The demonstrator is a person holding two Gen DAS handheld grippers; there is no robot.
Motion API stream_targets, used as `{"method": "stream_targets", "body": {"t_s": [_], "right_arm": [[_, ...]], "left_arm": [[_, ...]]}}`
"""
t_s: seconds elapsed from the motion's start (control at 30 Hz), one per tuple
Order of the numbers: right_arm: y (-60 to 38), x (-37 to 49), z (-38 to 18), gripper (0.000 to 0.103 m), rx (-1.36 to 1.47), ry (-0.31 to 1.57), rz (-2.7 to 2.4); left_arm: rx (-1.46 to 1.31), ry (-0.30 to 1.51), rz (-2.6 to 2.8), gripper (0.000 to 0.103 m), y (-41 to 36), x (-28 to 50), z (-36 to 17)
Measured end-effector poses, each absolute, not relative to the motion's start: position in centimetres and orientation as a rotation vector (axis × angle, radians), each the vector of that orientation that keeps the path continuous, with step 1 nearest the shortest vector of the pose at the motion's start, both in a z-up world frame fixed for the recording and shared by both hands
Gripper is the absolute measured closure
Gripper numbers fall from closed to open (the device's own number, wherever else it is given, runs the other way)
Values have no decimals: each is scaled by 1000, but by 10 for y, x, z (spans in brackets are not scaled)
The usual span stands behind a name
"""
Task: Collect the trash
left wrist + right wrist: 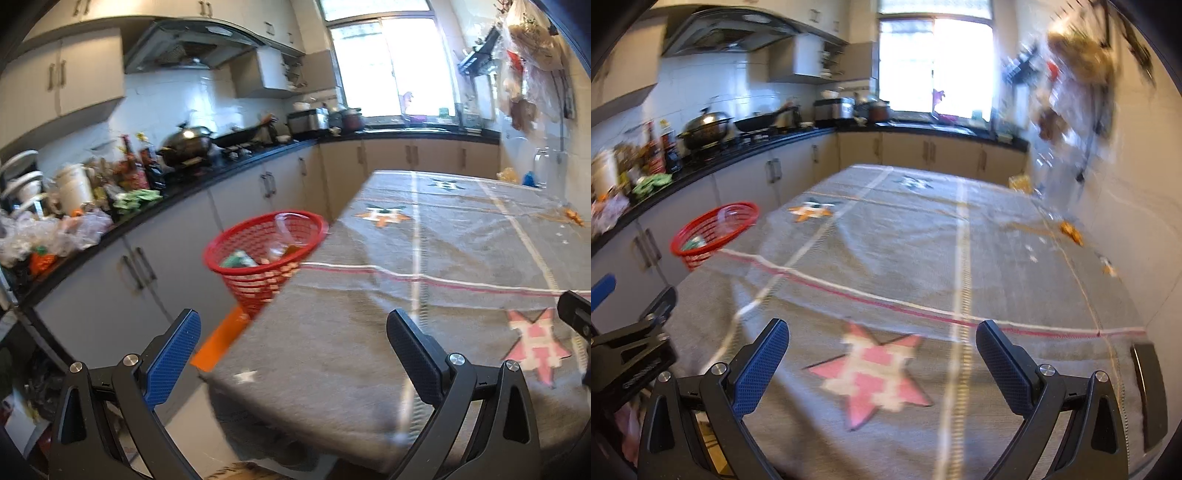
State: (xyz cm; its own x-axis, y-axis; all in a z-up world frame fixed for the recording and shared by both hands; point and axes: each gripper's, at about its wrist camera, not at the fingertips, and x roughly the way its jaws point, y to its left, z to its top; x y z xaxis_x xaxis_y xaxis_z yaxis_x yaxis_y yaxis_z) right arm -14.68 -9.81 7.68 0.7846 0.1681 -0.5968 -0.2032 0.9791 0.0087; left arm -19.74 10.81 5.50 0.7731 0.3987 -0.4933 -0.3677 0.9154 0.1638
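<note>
A red mesh basket (266, 243) stands off the table's left edge, holding a clear plastic piece and wrappers; it also shows in the right wrist view (713, 230). Small orange scraps (1071, 230) lie on the grey star-patterned tablecloth (905, 258) near the right wall, also seen in the left wrist view (572, 216). My left gripper (293, 354) is open and empty over the table's near left corner. My right gripper (882, 363) is open and empty above a pink star. The left gripper shows at the right view's left edge (635, 332).
A black kitchen counter (207, 173) with bottles, bags and a wok runs along the left. Cabinets stand below it. A dark flat object (1148, 387) lies at the table's right edge. Bags hang on the right wall (532, 66).
</note>
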Motion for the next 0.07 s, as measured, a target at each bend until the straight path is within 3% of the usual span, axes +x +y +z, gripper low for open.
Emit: {"method": "stream_targets", "body": {"t_s": [0.07], "right_arm": [[-119,-133,75,0,-25,657,135]], "left_arm": [[65,584,348,3,98,-184,55]]}}
